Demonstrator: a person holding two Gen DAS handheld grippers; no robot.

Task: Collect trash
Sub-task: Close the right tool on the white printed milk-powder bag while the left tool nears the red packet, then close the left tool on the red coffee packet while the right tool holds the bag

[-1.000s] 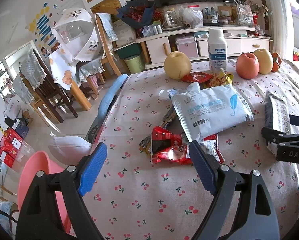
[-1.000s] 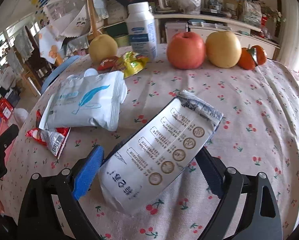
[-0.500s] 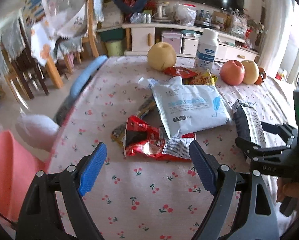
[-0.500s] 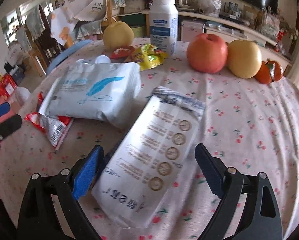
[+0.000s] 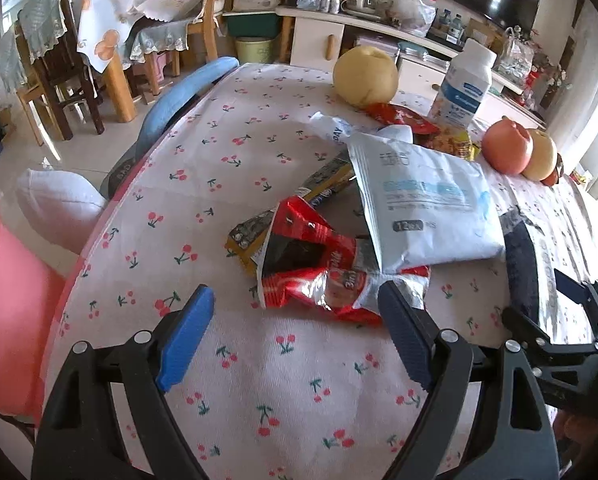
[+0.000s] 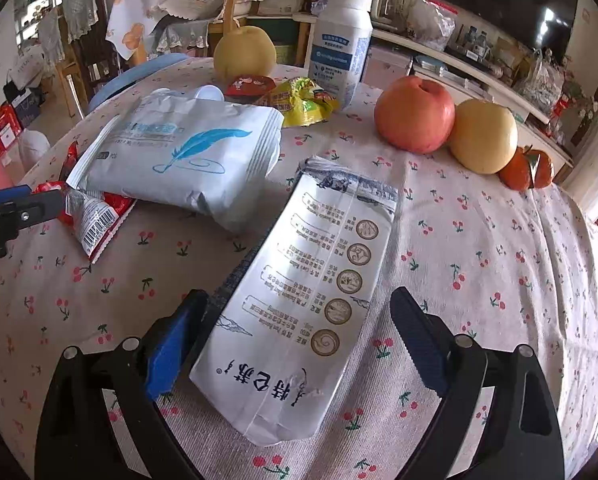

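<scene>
- Red wrapper (image 5: 331,280), left wrist view: it lies crumpled on the tablecloth (image 5: 219,360), partly under the white pack (image 5: 423,208). The left gripper (image 5: 299,328) is wide open just before it. It seems light and crinkly; best to pinch the raised fold.
- Silver pouch (image 6: 307,308), right wrist view: it lies flat between the open jaws of the right gripper (image 6: 299,336), nothing pressed. Probably slippery; take its long edges.

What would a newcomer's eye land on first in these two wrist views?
Probably the silver pouch with round icons, lying flat between the open right gripper. Next, the crumpled red wrapper ahead of the open left gripper, partly under a white wipes pack. Behind, a red apple stands on the cherry-print tablecloth.
</scene>
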